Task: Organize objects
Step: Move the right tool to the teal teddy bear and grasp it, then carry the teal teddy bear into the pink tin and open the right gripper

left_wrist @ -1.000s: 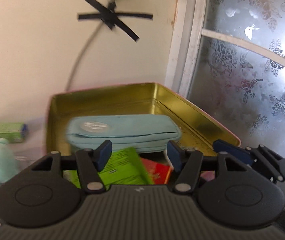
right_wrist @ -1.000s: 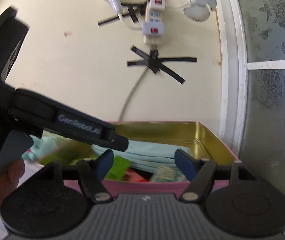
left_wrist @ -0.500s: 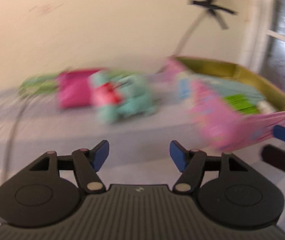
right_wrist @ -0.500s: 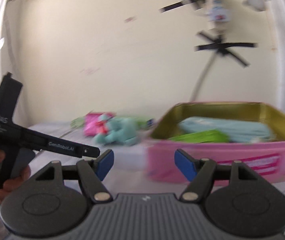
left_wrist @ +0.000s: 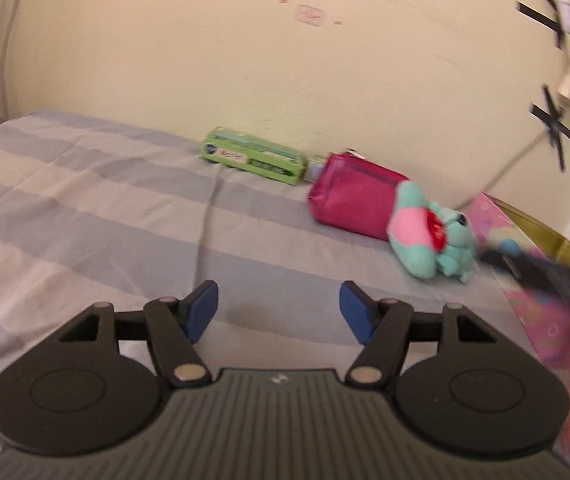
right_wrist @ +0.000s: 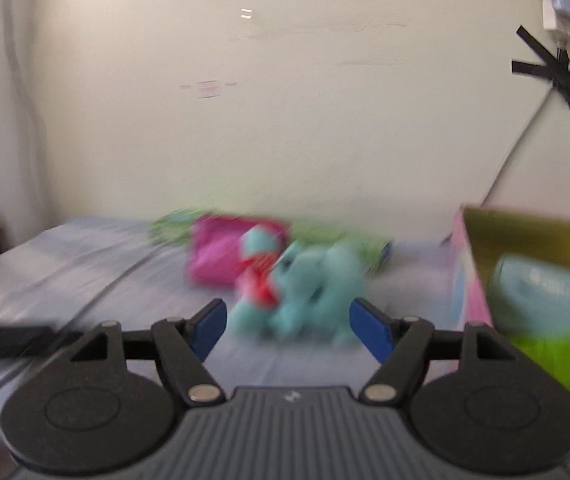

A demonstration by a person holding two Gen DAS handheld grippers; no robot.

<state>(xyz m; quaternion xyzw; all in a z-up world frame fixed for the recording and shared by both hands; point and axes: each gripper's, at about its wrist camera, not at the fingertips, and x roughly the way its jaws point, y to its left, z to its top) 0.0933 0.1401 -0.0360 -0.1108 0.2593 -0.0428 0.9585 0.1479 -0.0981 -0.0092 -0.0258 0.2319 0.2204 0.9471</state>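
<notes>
Lining up right gripper [right_wrist: 287,326], jaws apart and empty, on teal plush toy [right_wrist: 309,280] just ahead between the fingers. Soft, light, squashy: pinch mid-body. Left gripper [left_wrist: 279,308] unclenched, empty too.

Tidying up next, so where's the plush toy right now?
In the left wrist view the plush toy lies right of centre on the striped sheet, against the pink pouch, beside the pink tin.

Striped cloth sheet [left_wrist: 85,200], fuzzy plush toy [left_wrist: 429,236], glossy gold-lined metal tin [right_wrist: 533,236], matt painted wall [left_wrist: 205,40]
</notes>
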